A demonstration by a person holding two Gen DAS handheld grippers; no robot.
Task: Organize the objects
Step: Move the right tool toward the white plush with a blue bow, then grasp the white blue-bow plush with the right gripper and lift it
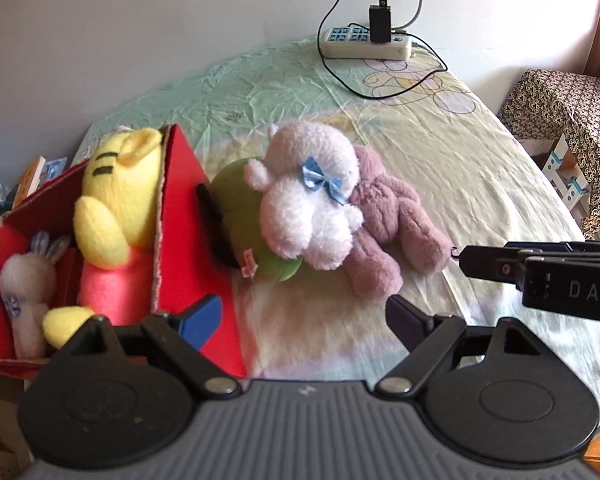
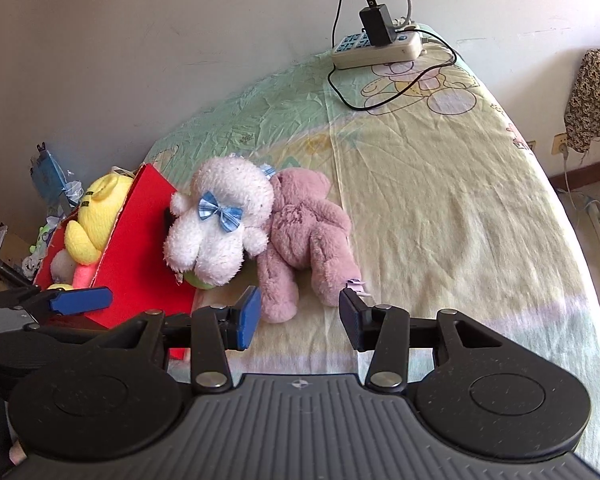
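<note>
Lying beside the red box, the pink bear sits before both grippers, left and right, jaws apart

Box: red outside and inside. Bear in the box: yellow with black brow marks and a pink-red body. Small rabbit beside it: pale pink, striped ears. Fluffy toy: white, with a blue checked bow. Toy under it: green. Teddy: dusty mauve. Bed sheet: pale yellow and mint green, printed with cartoon bears. Power strip: cream, black adapter plugged in. Gripper pads: blue on black fingers. Cloth at the right: black and cream floral.
</note>
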